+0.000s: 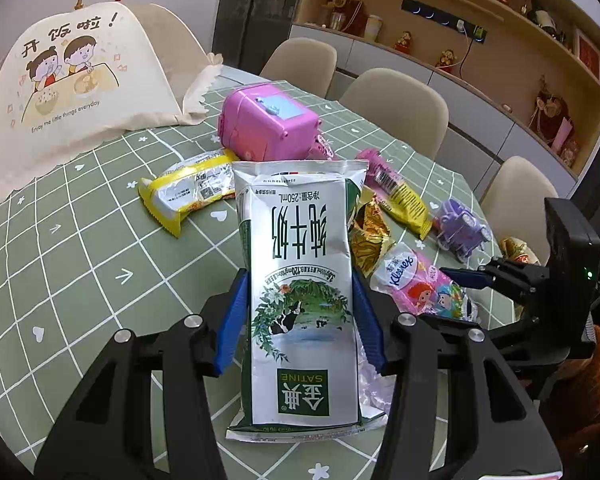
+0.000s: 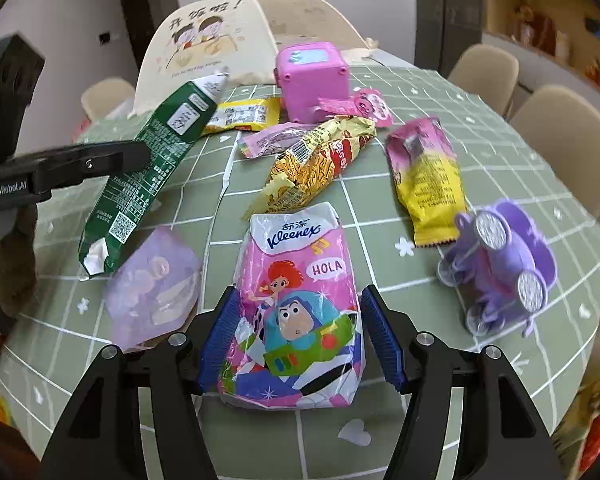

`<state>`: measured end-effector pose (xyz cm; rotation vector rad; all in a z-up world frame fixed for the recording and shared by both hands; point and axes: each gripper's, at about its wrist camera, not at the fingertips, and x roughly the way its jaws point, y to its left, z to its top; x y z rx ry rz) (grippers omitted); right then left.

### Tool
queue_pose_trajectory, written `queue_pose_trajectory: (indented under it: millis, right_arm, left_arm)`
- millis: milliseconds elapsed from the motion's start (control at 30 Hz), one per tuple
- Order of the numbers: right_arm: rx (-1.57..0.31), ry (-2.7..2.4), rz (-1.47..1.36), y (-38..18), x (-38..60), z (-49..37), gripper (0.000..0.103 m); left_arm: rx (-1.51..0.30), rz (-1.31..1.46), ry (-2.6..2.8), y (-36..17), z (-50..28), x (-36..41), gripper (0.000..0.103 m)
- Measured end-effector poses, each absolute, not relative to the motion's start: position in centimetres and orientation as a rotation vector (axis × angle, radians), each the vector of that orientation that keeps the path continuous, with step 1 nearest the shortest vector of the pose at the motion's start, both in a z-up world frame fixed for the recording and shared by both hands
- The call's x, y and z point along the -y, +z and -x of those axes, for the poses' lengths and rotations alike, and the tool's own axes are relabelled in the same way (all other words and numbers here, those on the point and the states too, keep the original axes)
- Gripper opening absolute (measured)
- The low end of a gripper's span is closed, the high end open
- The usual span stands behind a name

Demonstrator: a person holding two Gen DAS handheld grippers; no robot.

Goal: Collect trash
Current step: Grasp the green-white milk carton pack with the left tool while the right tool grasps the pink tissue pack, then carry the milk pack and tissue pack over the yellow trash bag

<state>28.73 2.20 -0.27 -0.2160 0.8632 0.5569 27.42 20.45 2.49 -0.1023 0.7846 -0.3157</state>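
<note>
Clearly, a flattened milk carton (image 1: 300, 280) is gripped between the blue pads (image 1: 232, 320) of the left gripper (image 1: 298, 320); the jaws are partly closed and pressed against both of its long edges, and it is held tilted above the green checked tablecloth (image 1: 80, 260). In the right wrist view the same carton is seen from its dark green side, raised clear of the cloth at the left.

The right gripper (image 2: 300, 336) is held wide, and a pink Kleenex tissue packet (image 2: 296, 304) lies flat on the cloth between its pads. The left pad (image 2: 216, 340) is seen at the packet's edge (whether it touches cannot be told), while the right pad stands just apart from it, so nothing is held.

Other litter is spread across the table: a crumpled gold snack wrapper (image 2: 316, 160) just beyond the tissue packet, a pink and yellow wrapper (image 2: 428, 184) to its right, a yellow wrapper (image 1: 188, 192) farther back, and a pale purple plastic bag (image 2: 152, 288) beside the left pad. A purple toy car (image 2: 500, 272) sits at the right, a pink toy box (image 1: 268, 120) stands behind the wrappers, and a printed mesh food cover (image 1: 72, 92) rests at the far side.
</note>
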Motion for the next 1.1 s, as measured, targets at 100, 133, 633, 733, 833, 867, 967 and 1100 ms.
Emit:
queue_pose_trajectory:
  millis: [100, 133, 633, 733, 833, 867, 967, 1100]
  right_arm:
    - [-0.857, 0.565, 0.228, -0.1, -2.1, -28.4, 0.024]
    - [-0.855, 0.558, 0.232, 0.0, -2.0, -28.3, 0.021]
    - [-0.65, 0.442, 0.218, 5.5, 3.2, -25.4, 0.008]
    - [-0.622, 0.427, 0.201, 6.4, 4.5, -24.9, 0.008]
    - [-0.591, 0.4, 0.174, 7.3, 6.6, -24.2, 0.008]
    - [-0.585, 0.392, 0.168, 7.5, 7.1, -24.0, 0.008]
    - [-0.556, 0.345, 0.146, 8.5, 9.8, -23.1, 0.008]
    - [-0.525, 0.273, 0.131, 9.5, 13.6, -21.7, 0.008]
  left_arm:
    - [-0.783, 0.107, -0.314, 2.4, -27.4, -20.4, 0.047]
    - [-0.781, 0.105, -0.313, 2.4, -27.4, -20.4, 0.047]
    - [-0.686, 0.038, -0.321, 5.4, -25.6, -17.5, 0.047]
    - [-0.661, 0.032, -0.323, 6.8, -25.5, -16.5, 0.047]
    - [-0.634, 0.02, -0.333, 8.1, -25.4, -15.0, 0.047]
    - [-0.626, 0.016, -0.339, 8.6, -25.4, -14.4, 0.047]
    - [-0.598, 0.012, -0.361, 9.9, -25.3, -12.3, 0.047]
    - [-0.573, 0.025, -0.42, 11.1, -25.4, -8.6, 0.047]
